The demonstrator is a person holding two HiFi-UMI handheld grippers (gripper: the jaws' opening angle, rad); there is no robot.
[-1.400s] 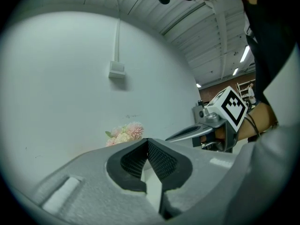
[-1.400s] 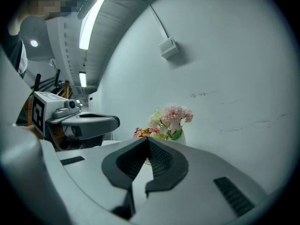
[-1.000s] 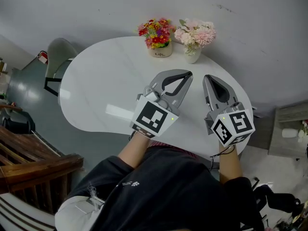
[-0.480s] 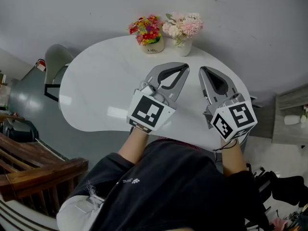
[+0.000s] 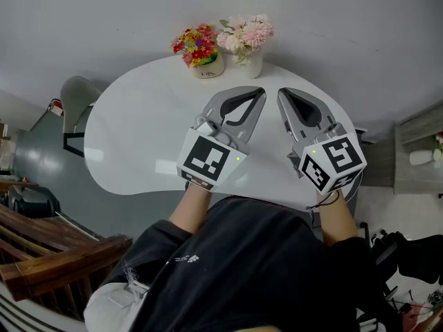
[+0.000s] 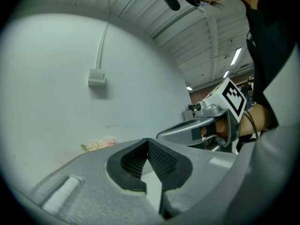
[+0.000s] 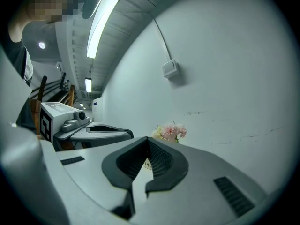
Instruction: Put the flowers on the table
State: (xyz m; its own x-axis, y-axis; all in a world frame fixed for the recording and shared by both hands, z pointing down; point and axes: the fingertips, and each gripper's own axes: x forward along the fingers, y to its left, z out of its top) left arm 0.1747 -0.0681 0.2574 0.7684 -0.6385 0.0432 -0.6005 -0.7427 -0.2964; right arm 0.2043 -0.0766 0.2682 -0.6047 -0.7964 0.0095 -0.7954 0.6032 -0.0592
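At the far edge of the white table (image 5: 135, 126), against the wall (image 5: 346, 19), we see a multicoloured bouquet (image 5: 196, 43) in a white pot (image 5: 208, 68). Just beside it on the right are pink flowers (image 5: 246, 32) in a white vase (image 5: 254, 65). Nearer us, our left gripper (image 5: 258, 93) hovers over the tabletop, jaws pressed together and empty. Our right gripper (image 5: 283, 93) is beside it, likewise closed on nothing.

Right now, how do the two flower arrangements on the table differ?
The colourful bouquet is red, yellow and orange; the pink bouquet is pale pink and white. The colourful bouquet sits in a squat cream pot; the pink bouquet stands taller in a white vase. Both stand upright on the table.
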